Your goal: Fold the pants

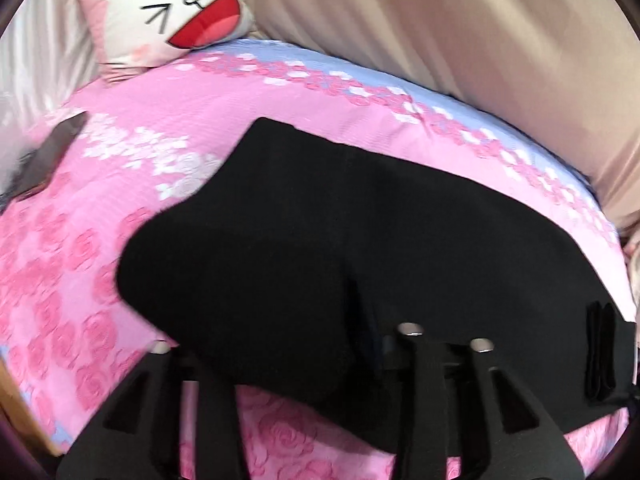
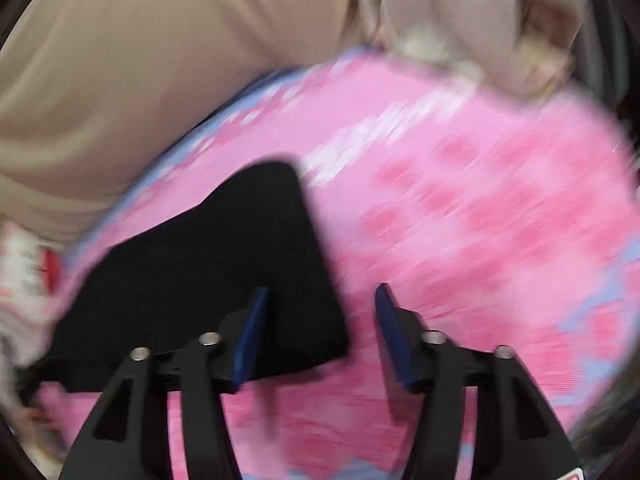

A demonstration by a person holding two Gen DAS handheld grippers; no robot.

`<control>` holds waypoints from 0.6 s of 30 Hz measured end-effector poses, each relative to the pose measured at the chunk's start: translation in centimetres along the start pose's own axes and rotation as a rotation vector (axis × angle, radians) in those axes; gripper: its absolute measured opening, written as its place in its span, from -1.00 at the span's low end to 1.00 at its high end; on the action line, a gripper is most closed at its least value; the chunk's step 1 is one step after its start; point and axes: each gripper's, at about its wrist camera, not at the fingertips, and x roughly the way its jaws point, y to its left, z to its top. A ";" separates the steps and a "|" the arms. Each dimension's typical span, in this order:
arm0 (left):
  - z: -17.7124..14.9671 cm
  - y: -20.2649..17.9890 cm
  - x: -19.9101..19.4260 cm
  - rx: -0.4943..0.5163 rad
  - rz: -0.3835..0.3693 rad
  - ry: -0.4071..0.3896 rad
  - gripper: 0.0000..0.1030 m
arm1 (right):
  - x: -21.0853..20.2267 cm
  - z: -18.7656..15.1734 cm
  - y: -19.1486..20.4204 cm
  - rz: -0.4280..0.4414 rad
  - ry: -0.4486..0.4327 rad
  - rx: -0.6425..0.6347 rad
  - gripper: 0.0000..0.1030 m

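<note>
While pants [image 1: 320,240] cover bedspread [image 1: 180,140] — cushion [image 1: 168,12] beyond.

- Bed cover [image 1: 168,168], pink with rose print and a pale blue border, spread flat
- Cat-face cushion [image 1: 168,12], white and pink, at the far left corner
- Beige curtain [image 1: 460,28] hanging in folds behind the bed
- Wooden edge [image 1: 20,420] at lower left
</note>
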 end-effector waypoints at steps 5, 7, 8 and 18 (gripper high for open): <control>0.2 1.1 -2.6 -0.047 0.027 -0.083 0.82 | -2.5 -0.8 10.2 0.233 -0.034 -0.318 0.18; 0.4 0.9 -2.7 -0.013 0.030 -0.078 0.82 | -1.2 -2.3 14.2 0.317 0.023 -0.405 0.18; 0.4 0.8 -2.7 0.002 0.030 -0.070 0.82 | -0.2 -3.3 16.4 0.351 0.054 -0.445 0.18; 0.3 2.5 -1.8 0.021 -0.005 -0.029 0.85 | 4.8 -4.3 23.4 0.305 0.166 -0.542 -0.72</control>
